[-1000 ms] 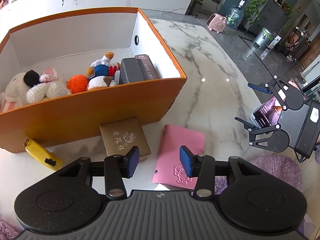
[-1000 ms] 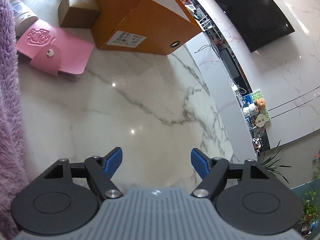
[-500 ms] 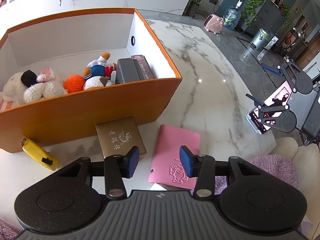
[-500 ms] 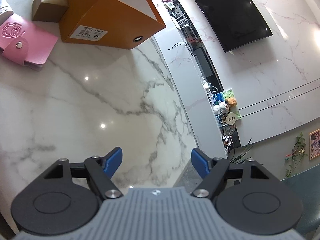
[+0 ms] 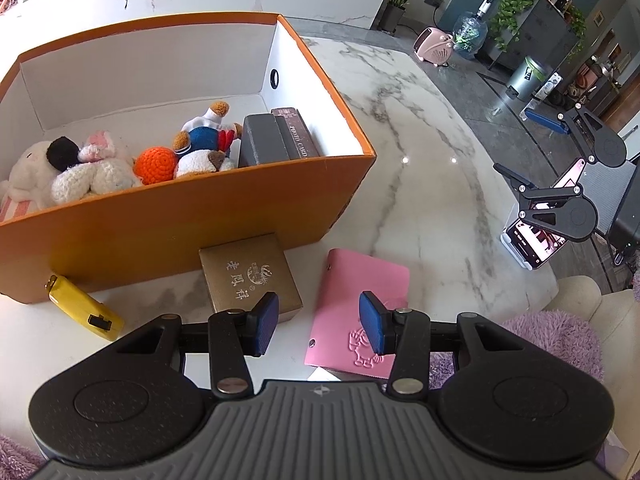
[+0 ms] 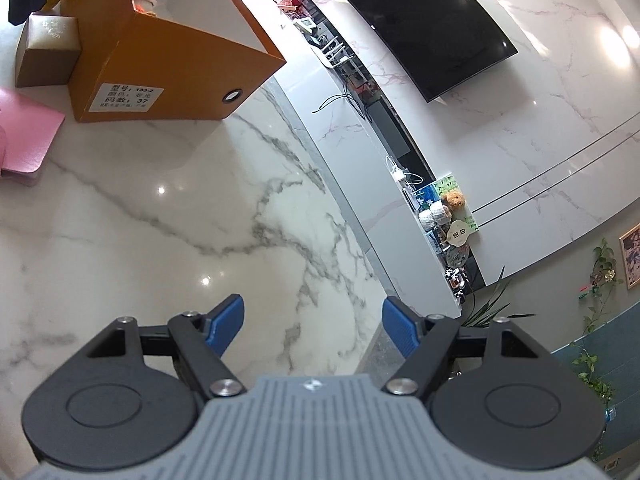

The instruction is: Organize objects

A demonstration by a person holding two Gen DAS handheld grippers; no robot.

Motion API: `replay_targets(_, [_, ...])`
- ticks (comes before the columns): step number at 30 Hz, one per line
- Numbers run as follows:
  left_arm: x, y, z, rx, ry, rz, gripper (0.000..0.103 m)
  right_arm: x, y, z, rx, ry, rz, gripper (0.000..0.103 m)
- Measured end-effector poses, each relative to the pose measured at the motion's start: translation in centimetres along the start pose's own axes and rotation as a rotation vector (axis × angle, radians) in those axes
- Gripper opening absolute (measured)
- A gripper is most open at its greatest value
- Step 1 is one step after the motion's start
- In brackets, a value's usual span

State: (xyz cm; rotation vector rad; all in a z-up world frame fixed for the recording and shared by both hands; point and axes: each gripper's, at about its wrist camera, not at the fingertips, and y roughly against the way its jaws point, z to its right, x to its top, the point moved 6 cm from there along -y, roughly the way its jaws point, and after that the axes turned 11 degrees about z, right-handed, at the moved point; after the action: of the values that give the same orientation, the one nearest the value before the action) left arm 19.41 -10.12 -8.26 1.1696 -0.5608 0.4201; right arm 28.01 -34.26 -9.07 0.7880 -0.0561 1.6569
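An orange box (image 5: 168, 220) with white inner walls stands on the marble table (image 5: 420, 184). Inside it lie several plush toys (image 5: 100, 164) and two dark cases (image 5: 276, 140). In front of the box sit a gold gift box (image 5: 248, 276), a pink card holder (image 5: 360, 304) and a yellow tape measure (image 5: 80, 308). My left gripper (image 5: 318, 326) hovers open above the gap between the gold box and the pink holder, empty. My right gripper (image 6: 312, 324) is open and empty over bare marble near the table's edge; the orange box (image 6: 160, 68), gold box (image 6: 48, 52) and pink holder (image 6: 24, 140) lie far left.
A phone (image 5: 536, 240) on a stand sits at the table's right edge, behind the right gripper (image 5: 560, 168) as the left wrist view shows it. Purple fluffy fabric (image 5: 560, 336) lies at the near right. Beyond the table's far edge run a white counter (image 6: 360, 160) and a wall television (image 6: 424, 28).
The right gripper has risen and swung away from the objects toward the table's edge; the pink holder and boxes slid to the left of its view. The left gripper stayed put.
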Motion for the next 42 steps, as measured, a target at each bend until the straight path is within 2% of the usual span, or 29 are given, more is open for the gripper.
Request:
replay_targets(4, [0.1,0.5,-0.3,0.004,0.005,0.009,0.052,0.8,0.4,-0.1,-0.020,0.030,0.018,0.076])
replay_targets(8, [-0.4,1.5,-0.8,0.006,-0.010,0.006,0.052,4.3,1.5,-0.7,0.018,-0.050,0.080,0.076])
replay_targets(11, [-1.0,2.2,-1.6,0.017,-0.019,0.002,0.052,7.4,2.1,-1.9,0.099,-0.122,0.119,0.077])
replay_targets(15, [-1.7,3.3,-2.9,0.028,-0.016,0.005,0.053,10.8,2.3,-3.8,0.256,-0.246,0.099,0.075])
replay_targets(19, [-1.8,3.9,-3.9,0.024,0.003,0.028,0.058,13.1,1.6,-5.5,0.358,-0.424,-0.008,0.070])
replay_targets(22, [-1.8,4.3,-4.3,0.014,0.007,0.042,0.058,13.9,1.1,-6.4,0.367,-0.546,-0.103,0.068])
replay_targets(24, [-1.8,4.4,-4.6,0.007,0.012,0.046,0.058,13.9,0.8,-7.0,0.372,-0.630,-0.191,0.065])
replay_targets(28, [-1.9,4.4,-4.9,-0.016,0.024,0.056,0.058,12.1,0.0,-9.1,0.399,-0.855,-0.434,0.062])
replay_targets(30, [-2.0,4.4,-5.0,-0.022,0.024,0.061,0.058,10.9,-0.4,-10.0,0.403,-0.958,-0.510,0.062])
replay_targets(37, [-2.4,4.0,-5.5,-0.054,0.046,0.056,0.058,9.3,-0.7,-12.3,0.407,-1.174,-0.624,0.060])
replay_targets(42, [-2.7,3.8,-5.9,-0.059,0.058,0.054,0.058,8.9,-1.2,-13.1,0.375,-1.245,-0.658,0.060])
